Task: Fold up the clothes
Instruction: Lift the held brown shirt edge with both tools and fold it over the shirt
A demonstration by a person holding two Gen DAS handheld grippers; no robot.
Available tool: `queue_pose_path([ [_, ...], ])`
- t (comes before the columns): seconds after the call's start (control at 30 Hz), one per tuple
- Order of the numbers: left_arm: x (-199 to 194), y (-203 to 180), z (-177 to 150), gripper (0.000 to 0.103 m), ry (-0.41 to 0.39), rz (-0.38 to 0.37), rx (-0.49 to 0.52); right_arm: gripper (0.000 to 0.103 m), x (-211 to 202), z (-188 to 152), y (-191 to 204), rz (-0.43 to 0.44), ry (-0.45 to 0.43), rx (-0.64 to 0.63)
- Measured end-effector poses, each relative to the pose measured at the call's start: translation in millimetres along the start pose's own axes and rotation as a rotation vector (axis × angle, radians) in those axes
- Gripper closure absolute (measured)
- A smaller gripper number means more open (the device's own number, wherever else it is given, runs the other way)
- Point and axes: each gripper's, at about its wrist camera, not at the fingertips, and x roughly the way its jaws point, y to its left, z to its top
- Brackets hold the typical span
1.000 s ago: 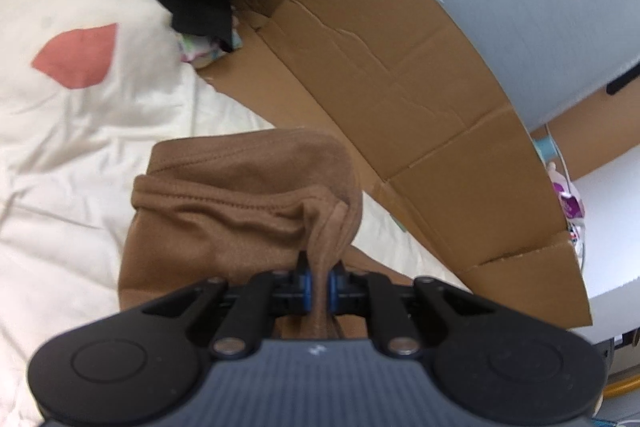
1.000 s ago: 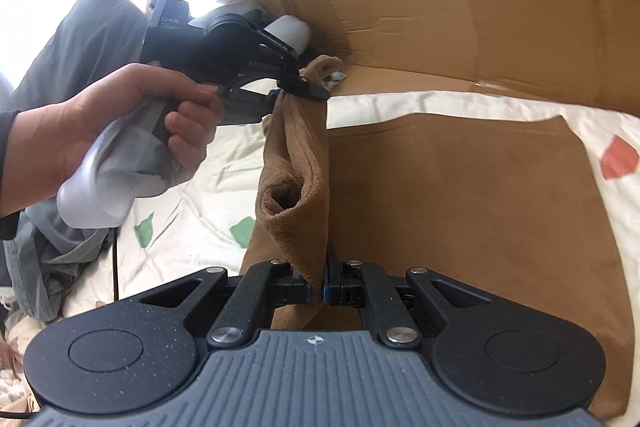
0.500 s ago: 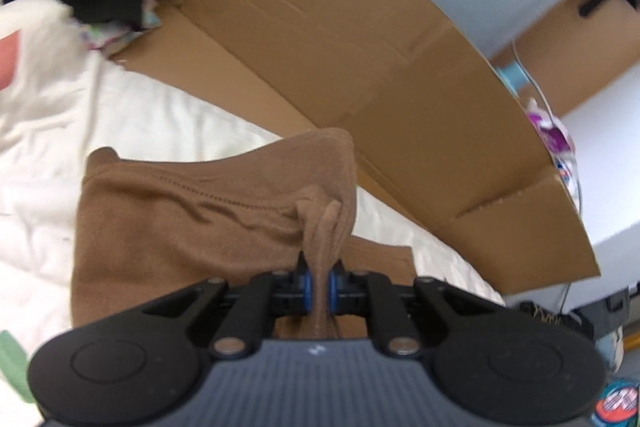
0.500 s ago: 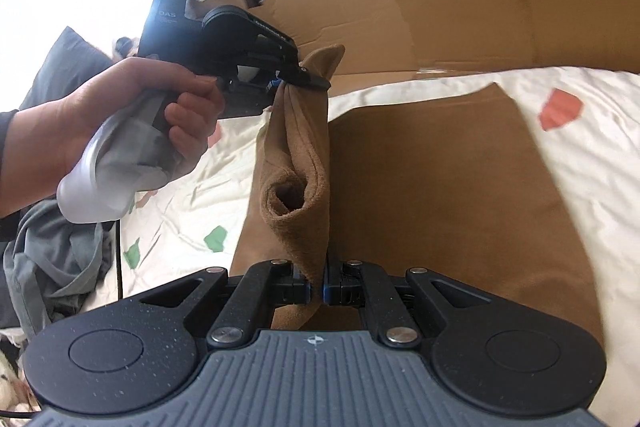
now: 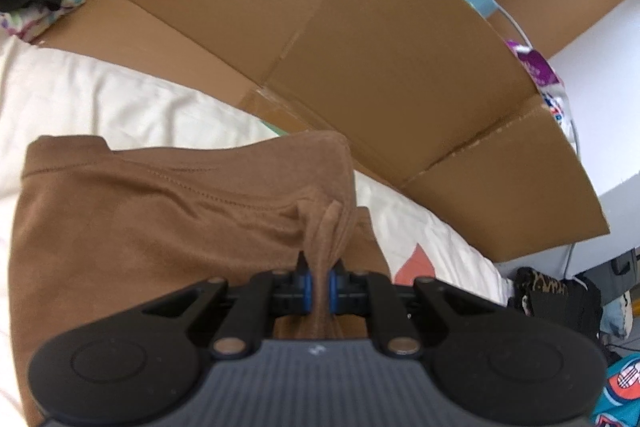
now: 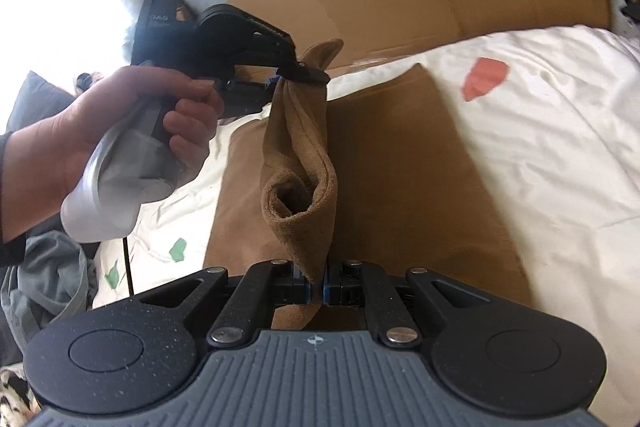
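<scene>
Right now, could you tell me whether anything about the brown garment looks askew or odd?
Yes: the lifted edge of the brown garment between the left gripper and right gripper has curled into a loose tube, not flat.

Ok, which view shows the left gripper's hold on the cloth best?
Right wrist view: the left gripper shows from the side, shut on the brown cloth. Left wrist view shows only cloth bunched between its own pads.

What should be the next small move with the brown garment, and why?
Probably carry the lifted edge a little further across and lower it onto the flat part. Both the left gripper and the right gripper are shut on one edge of the brown garment, which hangs rolled between them above the rest, flat on the white sheet. The fold looks unfinished.
</scene>
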Motion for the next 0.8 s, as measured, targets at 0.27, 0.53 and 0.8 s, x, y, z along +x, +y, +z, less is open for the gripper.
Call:
queue_pose_path([
  [0.27,21.4,-23.7,-7.6,0.094,0.033,0.017,0.033,0.100,-2.7,-1.1,-23.4,-0.023,-0.003,0.086],
  [0.53,47.5,-37.0,-10.5,0.094,0.081,0.059,0.076,0.100,2.1,-6.6,-51.3,-0.044,0.008,0.197],
  [0.8,66.5,-51.2,-18.1,0.093,0.105,0.105,0.124,0.101,4.3,-21.1,-71.4,-0.034,0.029,0.286],
])
